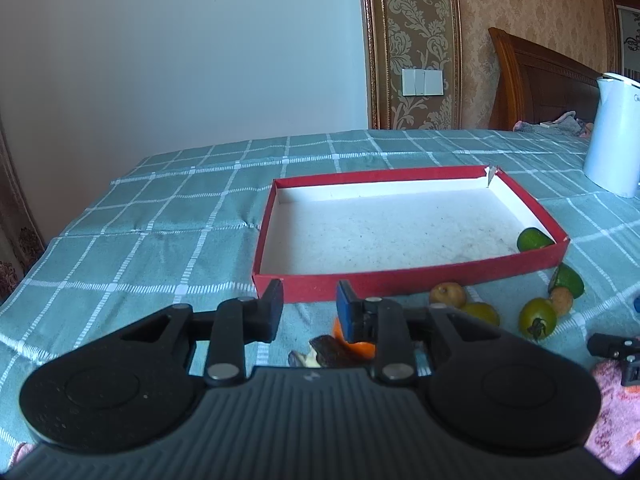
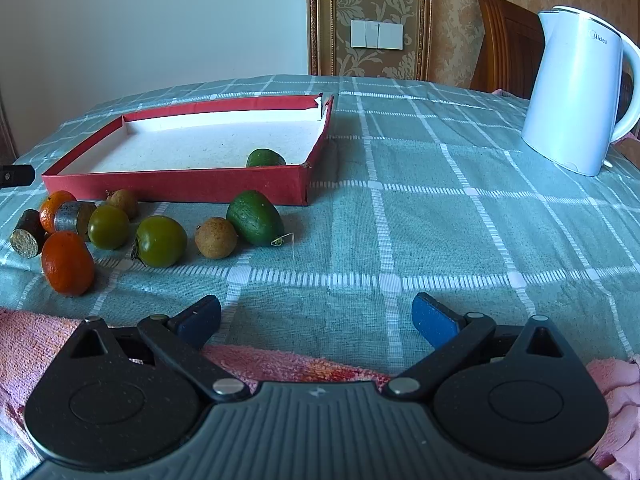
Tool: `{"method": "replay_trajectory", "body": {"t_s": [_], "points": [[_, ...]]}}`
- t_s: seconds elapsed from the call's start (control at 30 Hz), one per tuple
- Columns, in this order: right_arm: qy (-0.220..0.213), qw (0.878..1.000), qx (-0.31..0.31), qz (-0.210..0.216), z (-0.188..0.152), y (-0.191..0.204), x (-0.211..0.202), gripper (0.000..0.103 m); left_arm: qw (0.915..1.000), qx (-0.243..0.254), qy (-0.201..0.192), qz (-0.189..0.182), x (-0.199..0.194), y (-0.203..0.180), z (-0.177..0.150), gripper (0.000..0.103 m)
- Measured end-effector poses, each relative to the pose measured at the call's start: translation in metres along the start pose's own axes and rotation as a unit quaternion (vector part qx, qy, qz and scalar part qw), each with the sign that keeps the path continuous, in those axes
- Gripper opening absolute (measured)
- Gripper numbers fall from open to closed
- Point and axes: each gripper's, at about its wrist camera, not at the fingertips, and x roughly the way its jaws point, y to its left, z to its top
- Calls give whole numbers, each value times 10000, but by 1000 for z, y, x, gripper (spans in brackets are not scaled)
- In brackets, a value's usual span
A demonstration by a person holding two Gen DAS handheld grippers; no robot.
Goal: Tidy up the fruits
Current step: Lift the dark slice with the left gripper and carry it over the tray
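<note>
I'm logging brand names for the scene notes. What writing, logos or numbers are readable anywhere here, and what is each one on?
"Midea", in the right wrist view, on the white kettle, near its top, with a small round logo above it.
Cut off at the picture's edge in the left wrist view: a letter or two on the same kettle, unreadable.
Too blurred to read: dark ornamental marks on a white framed sign on the wall.
The red box shows no text.

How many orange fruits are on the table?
2. One orange fruit lies nearest the pink towel, at the left end of the fruit row. The other sits behind it, by the red box, partly hidden by a dark cylinder. More could be hidden.
</note>
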Motion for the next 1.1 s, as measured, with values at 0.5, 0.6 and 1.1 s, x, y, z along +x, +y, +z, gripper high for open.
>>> {"method": "replay_trajectory", "body": {"t_s": [0.5,0.6,1.1], "points": [[-2,10000,12,-5,0,0,0,103,9983,-260,504,-125,6,-5,-30,54],[-1,10000,9,-7,0,0,-1,103,9969,-363,690,-85,18,-2,-35,41],[-3,10000,15,-2,0,0,-1,103,9997,-89,206,-24,1,-13,-9,37]]}}
